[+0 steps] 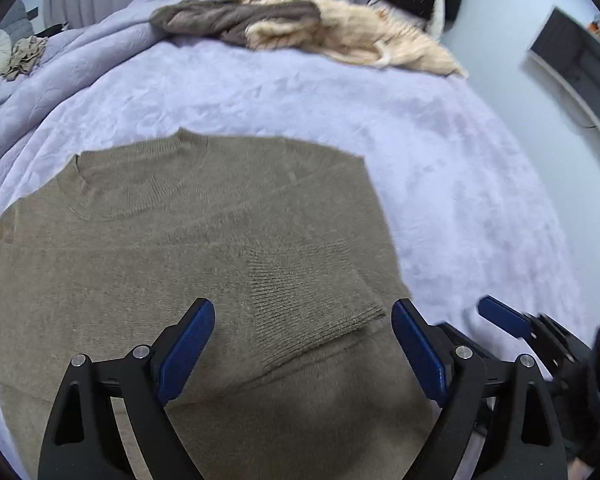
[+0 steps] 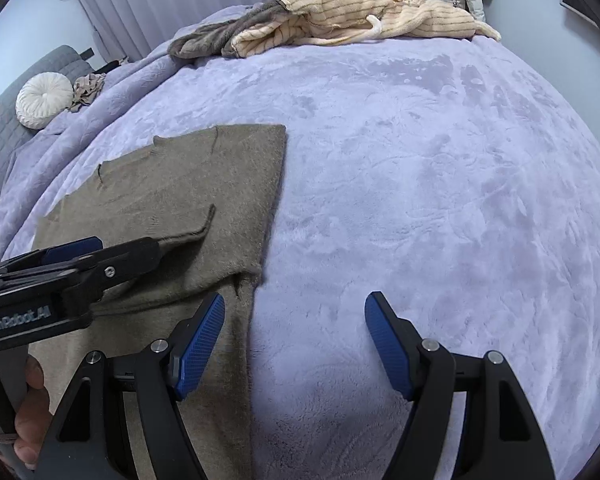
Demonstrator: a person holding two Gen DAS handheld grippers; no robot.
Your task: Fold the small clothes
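Note:
An olive-brown knit sweater (image 1: 148, 264) lies flat on the lavender blanket (image 1: 440, 168), collar toward the far side. One sleeve is folded across its body, and the ribbed cuff (image 1: 340, 320) lies near its right edge. My left gripper (image 1: 302, 308) hovers open just above that sleeve, with nothing between its blue pads. In the right wrist view the sweater (image 2: 204, 184) is at the left and the left gripper (image 2: 116, 248) reaches in over it, held by a hand (image 2: 28, 400). My right gripper (image 2: 296, 304) stands open over the blanket (image 2: 420, 200), its left finger above the sweater's right edge.
A heap of grey and cream striped clothes (image 2: 340, 16) lies at the bed's far edge. A white round cushion (image 2: 44, 104) and a crumpled beige garment (image 2: 88, 88) sit at the far left by a grey seat. A dark screen (image 1: 580, 64) hangs on the right wall.

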